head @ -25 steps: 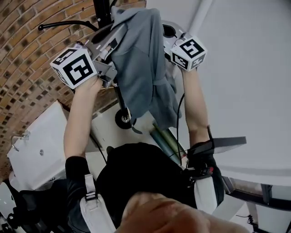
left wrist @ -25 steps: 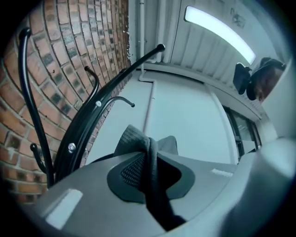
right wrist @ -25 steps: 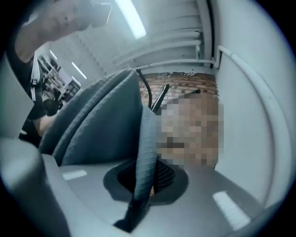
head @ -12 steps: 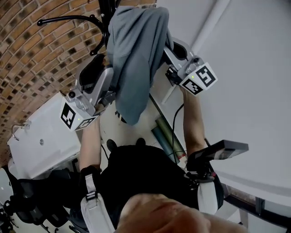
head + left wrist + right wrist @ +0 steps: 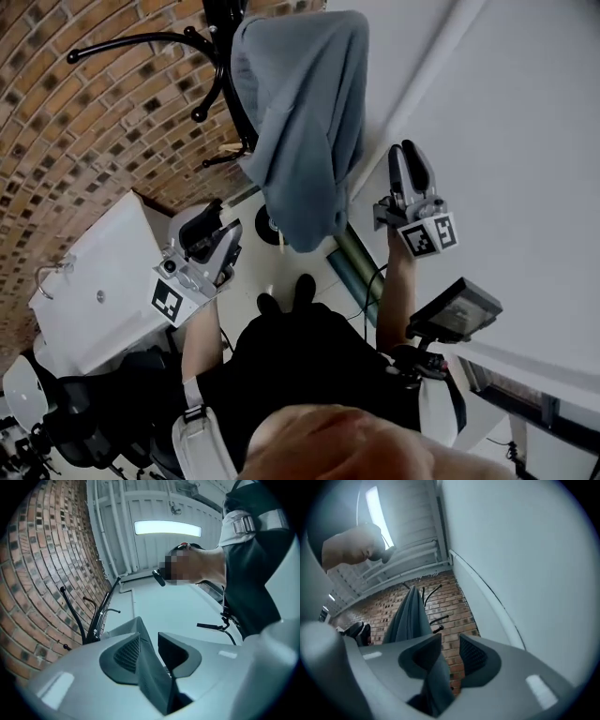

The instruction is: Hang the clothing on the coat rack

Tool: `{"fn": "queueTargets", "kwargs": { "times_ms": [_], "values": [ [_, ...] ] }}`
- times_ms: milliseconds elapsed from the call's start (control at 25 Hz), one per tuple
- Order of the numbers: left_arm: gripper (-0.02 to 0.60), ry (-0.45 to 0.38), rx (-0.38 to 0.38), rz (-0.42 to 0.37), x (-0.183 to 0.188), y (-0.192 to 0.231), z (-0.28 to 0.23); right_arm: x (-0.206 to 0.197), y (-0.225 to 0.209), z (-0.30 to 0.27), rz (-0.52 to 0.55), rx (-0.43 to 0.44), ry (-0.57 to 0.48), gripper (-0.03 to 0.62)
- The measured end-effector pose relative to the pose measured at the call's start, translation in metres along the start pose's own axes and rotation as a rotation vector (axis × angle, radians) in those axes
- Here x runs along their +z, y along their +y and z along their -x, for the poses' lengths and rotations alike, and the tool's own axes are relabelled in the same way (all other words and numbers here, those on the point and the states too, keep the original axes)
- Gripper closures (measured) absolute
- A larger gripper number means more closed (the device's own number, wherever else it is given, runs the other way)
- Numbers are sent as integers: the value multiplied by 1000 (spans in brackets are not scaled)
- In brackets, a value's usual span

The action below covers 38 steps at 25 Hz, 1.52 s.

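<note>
Clothing (image 5: 300,122) draped over the top of the coat rack (image 5: 141,42), grey and falling in one long fold beside the black pole. Left hand-held gripper (image 5: 214,217) low and well apart from it, jaws spread, nothing between them but the room beyond. Right hand-held gripper (image 5: 410,155) off to the other side, near the hanging edge yet not touching, jaws opening and empty, only brick wall visible through the gap. Reads as hung, with the task close to done. Hard to tell from above: caught on a hook, or merely propped as a loose fold; possibly the latter. Main risk: slipping. Appears to sit heavier on one side, so could creep off the top and drop under its own weight. Second risk: snagging the hanging edge with the right jaws on the way out, dragging the lot off or rocking the rack. Best cleared sideways, away from the cloth.
</note>
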<state>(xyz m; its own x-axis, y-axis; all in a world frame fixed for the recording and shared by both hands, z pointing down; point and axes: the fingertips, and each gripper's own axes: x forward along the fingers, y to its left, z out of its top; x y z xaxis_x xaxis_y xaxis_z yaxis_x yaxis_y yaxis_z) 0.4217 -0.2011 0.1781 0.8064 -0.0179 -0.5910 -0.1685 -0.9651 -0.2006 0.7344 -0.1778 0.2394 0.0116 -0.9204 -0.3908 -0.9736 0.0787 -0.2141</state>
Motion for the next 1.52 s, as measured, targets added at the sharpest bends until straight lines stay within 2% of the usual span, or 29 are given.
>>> {"fn": "queueTargets", "kwargs": {
  "times_ms": [120,280,400,480,600,680,760,880,960,1040,1160,1320,1520],
  "values": [
    [477,28,-51,22,-9,-5,13,-2,39,13,105,3,58,470],
    [480,-7,-116,80,-15,-20,23,9,98,32,283,39,146,470],
    [483,-8,-118,125,-16,-39,33,21,126,56,314,56,174,484],
    [488,-2,-114,115,-10,-51,34,30,131,68,330,75,169,491],
    [519,16,-109,44,11,-69,33,43,135,76,321,139,128,511],
    [529,41,-97,-43,31,-83,33,52,144,78,314,217,73,516],
    [529,74,-55,-124,49,-102,37,56,151,82,305,294,36,525],
    [529,114,25,-194,63,-128,47,60,157,80,280,377,18,542],
    [529,153,63,-197,62,-139,54,60,159,82,254,400,26,549],
    [529,179,90,-155,54,-137,59,60,160,87,234,411,42,549],
    [529,147,91,-101,51,-131,37,68,152,104,238,422,32,549],
    [529,124,86,-119,63,-133,15,65,132,117,179,392,22,554],
    [529,169,92,-114,75,-128,28,68,147,107,169,372,25,563]
  ]
}}
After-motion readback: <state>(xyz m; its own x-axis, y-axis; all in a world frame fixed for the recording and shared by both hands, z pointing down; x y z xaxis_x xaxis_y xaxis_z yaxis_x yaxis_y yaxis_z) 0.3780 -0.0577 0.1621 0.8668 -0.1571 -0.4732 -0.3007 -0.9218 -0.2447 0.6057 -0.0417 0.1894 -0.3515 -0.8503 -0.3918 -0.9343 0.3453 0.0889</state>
